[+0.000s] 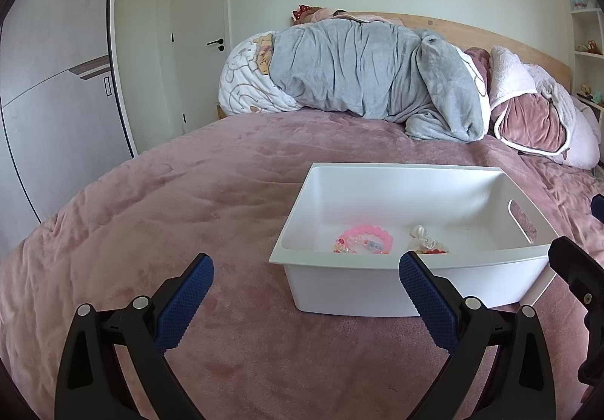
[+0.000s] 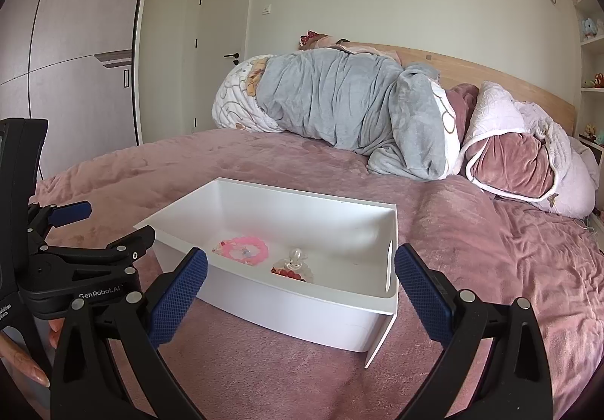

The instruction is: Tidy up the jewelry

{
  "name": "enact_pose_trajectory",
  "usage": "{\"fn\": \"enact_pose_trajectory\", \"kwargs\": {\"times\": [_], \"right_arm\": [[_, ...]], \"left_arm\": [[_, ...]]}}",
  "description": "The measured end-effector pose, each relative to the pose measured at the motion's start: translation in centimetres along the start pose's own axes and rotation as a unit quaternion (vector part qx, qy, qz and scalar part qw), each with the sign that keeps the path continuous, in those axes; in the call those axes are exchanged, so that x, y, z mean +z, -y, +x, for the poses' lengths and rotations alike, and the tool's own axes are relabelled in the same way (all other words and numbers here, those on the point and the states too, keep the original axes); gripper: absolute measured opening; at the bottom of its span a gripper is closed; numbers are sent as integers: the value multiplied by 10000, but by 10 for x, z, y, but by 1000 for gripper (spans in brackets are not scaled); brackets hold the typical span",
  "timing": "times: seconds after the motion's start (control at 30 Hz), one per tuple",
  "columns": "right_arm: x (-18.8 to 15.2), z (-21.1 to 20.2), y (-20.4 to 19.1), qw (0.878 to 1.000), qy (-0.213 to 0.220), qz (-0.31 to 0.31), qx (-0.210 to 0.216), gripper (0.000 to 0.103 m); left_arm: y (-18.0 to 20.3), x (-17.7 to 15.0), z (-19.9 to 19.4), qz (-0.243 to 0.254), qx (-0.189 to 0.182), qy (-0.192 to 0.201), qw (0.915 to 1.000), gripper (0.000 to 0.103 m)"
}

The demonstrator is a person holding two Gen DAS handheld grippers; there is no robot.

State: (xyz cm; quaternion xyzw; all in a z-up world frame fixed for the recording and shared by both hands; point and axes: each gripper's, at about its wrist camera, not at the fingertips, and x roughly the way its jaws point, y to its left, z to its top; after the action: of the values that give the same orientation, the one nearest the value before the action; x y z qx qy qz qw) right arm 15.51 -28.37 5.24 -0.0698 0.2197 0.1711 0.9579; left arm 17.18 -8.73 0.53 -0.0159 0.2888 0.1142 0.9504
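A white plastic bin (image 1: pixel 377 288) sits on the pink bedspread; it also shows in the right wrist view (image 2: pixel 302 318). Inside lie pink bead bracelets (image 1: pixel 364 239) (image 2: pixel 245 250) and a small clear bag with pearl and red beads (image 1: pixel 426 242) (image 2: pixel 292 267). My left gripper (image 1: pixel 305 276) is open and empty, just in front of the bin's near left corner; it also shows at the left of the right wrist view (image 2: pixel 113 227). My right gripper (image 2: pixel 301 269) is open and empty, in front of the bin's near wall.
A pink bedspread (image 1: pixel 170 212) covers the bed. A grey blanket bundle (image 1: pixel 358 69) and pillows (image 1: pixel 536 118) lie by the wooden headboard. A wardrobe (image 1: pixel 56 80) and a door (image 1: pixel 200 42) stand at the left, shelves (image 1: pixel 587 42) at the right.
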Motion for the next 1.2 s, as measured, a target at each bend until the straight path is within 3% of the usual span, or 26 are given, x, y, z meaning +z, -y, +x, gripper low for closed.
{"fn": "enact_pose_trajectory", "kwargs": {"times": [1.2], "right_arm": [[0,0,1,10000,-54,9,11,98]], "left_arm": [[8,5,-7,147,-95,283,9994,99]]}}
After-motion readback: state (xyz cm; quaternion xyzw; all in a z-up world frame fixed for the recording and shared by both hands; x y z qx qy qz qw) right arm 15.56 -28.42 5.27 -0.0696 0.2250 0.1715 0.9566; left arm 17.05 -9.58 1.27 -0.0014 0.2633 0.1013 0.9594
